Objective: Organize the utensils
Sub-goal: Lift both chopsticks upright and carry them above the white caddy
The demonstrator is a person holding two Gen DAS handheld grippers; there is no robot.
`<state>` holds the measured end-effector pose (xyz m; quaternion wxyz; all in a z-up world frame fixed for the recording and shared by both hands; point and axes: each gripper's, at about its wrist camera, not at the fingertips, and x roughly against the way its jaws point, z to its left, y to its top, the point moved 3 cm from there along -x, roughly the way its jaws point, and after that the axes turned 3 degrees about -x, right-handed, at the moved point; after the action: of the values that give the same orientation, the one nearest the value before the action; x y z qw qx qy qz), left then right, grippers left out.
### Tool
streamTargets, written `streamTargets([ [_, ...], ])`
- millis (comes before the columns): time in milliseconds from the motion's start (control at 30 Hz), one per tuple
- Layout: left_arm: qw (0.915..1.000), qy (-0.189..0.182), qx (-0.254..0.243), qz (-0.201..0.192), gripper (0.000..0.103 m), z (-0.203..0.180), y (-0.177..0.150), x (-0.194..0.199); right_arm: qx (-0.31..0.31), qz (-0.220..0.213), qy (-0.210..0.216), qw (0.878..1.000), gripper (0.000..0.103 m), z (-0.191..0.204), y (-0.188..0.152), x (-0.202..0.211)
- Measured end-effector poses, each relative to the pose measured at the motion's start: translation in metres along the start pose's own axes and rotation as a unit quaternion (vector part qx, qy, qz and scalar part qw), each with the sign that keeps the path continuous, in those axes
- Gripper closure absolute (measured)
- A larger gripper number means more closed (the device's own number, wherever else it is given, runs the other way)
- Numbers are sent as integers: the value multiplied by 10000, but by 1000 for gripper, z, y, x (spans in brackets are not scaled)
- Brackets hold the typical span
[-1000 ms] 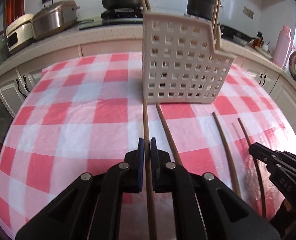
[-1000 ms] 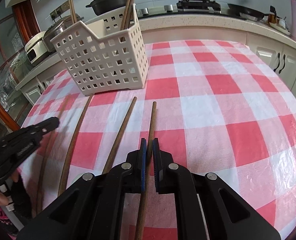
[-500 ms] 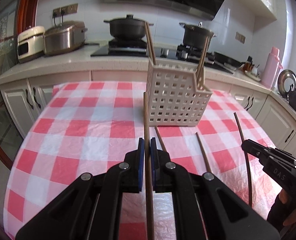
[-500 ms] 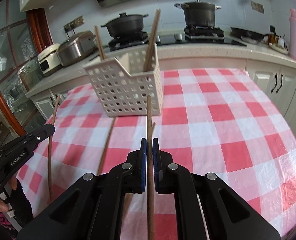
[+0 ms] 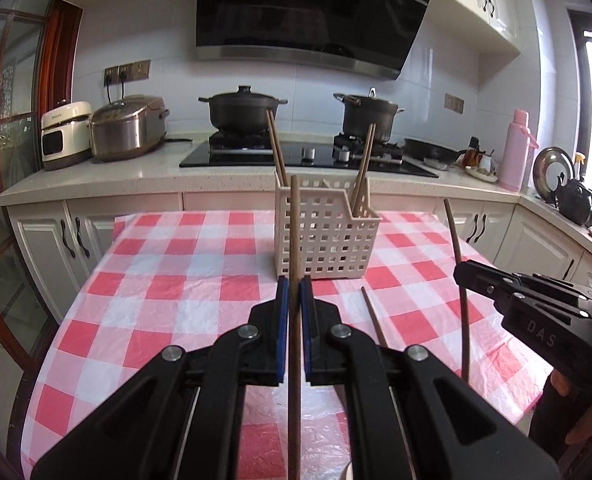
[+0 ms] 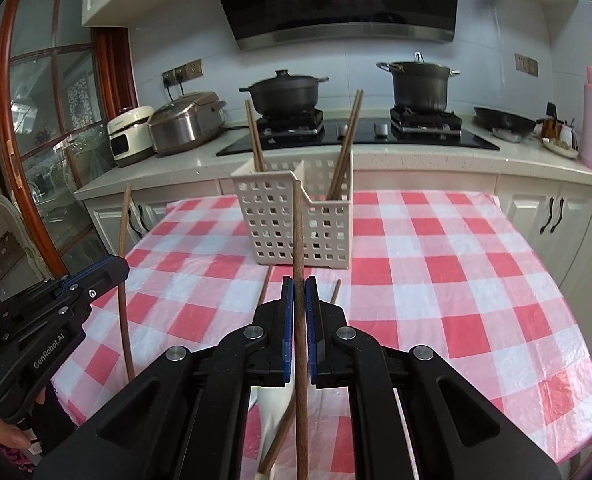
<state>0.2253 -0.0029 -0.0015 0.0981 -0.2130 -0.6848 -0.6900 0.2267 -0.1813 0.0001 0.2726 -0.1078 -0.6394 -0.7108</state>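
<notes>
Utensil holder (image 5: 323,236): white perforated basket on the checked tablecloth (image 5: 168,280), already containing three chopsticks (image 6: 345,148). Left gripper (image 5: 294,312): clamped on one chopstick (image 5: 294,232), raised clear of the table. Right gripper (image 6: 299,312): clamped on another chopstick (image 6: 298,232), likewise aloft. Outstanding: two loose chopsticks (image 5: 373,320) lie before the holder; both held pieces not yet deposited.

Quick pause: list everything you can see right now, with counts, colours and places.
Basket: one, white, perforated, mid-table.
Tablecloth: one, red-white check, over the table.
Basket chopsticks: three, brown, standing inside.
Loose chopsticks: two, brown, on the cloth before the basket.
Pots: two, dark, on the stove.
Cookers: two, steel and white, left counter.
Flask: one, pink, right counter.
Left gripper: black, shut on left chopstick, brown.
Right gripper: black, shut on right chopstick, brown.
</notes>
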Motion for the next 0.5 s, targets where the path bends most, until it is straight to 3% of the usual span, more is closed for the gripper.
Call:
streamTargets([
  [500,9991,-20,-9,-415,97,-2,9,36,179,-354,100,9992,96,17,8,30],
])
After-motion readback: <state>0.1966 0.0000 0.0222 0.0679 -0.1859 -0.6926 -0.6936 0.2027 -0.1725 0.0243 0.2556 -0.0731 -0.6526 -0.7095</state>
